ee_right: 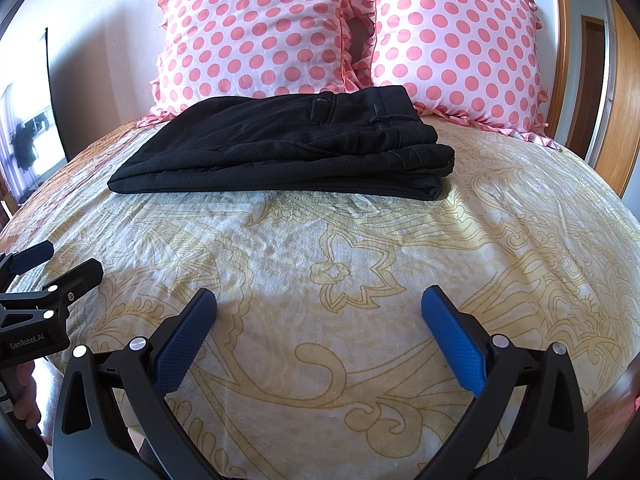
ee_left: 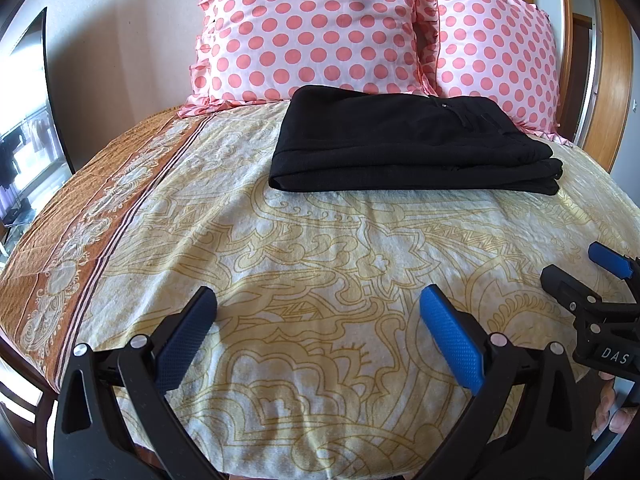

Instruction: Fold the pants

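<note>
The black pants [ee_left: 408,144] lie folded in a flat stack on the bed, just in front of the pillows; they also show in the right wrist view [ee_right: 288,148], waistband to the right. My left gripper [ee_left: 318,300] is open and empty, held low over the sheet well short of the pants. My right gripper [ee_right: 319,300] is open and empty too, at a similar distance. Each gripper shows at the edge of the other's view: the right one [ee_left: 576,272] and the left one [ee_right: 60,264].
Two pink polka-dot pillows [ee_left: 312,28] [ee_right: 456,44] stand against the wall behind the pants. The bed carries a cream and yellow patterned sheet [ee_left: 320,248] with an orange border [ee_left: 80,220] on the left. A wooden door frame [ee_right: 624,92] is at the right.
</note>
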